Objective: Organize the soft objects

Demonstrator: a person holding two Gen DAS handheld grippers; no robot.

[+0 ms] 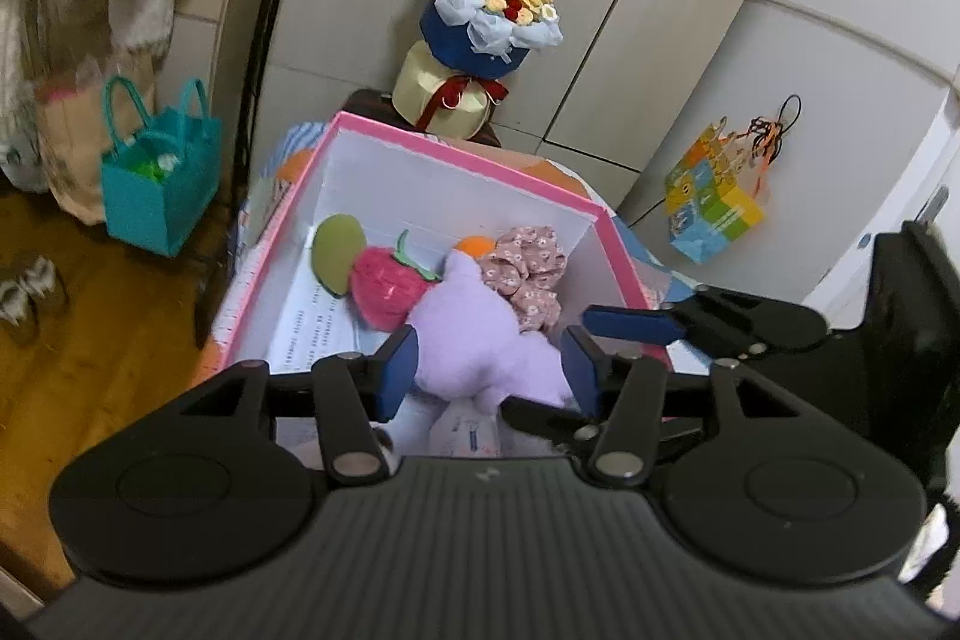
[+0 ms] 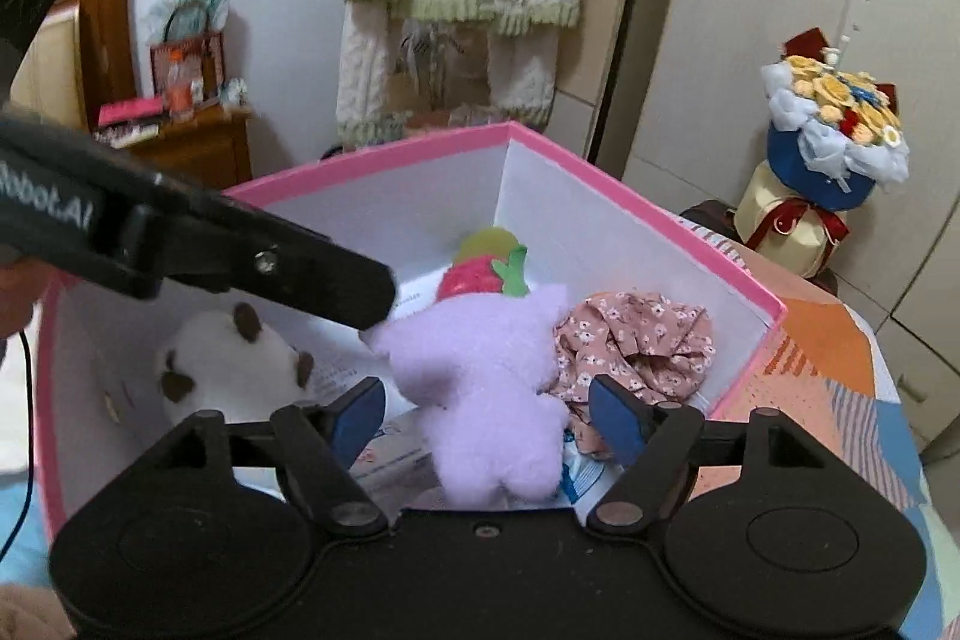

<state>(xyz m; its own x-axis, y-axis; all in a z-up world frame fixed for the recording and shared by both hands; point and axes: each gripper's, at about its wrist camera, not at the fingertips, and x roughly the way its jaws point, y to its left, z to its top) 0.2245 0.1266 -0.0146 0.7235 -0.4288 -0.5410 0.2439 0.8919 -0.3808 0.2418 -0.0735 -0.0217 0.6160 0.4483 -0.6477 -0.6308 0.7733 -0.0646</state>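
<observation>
Looks mostly done: the purple plush [image 2: 480, 400], strawberry [image 2: 474, 277], floral cloth [image 2: 636, 346] and white plush [image 2: 228, 370] are already piled in the pink box [image 2: 630, 172]. Both the left gripper [image 1: 489, 370] and right gripper [image 2: 489, 415] are released, nothing grasped.

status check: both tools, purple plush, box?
Both tools open, straddling fuzzy lilac plush toy. Plush lying inside pink-rimmed white box. Nothing in the way.
</observation>
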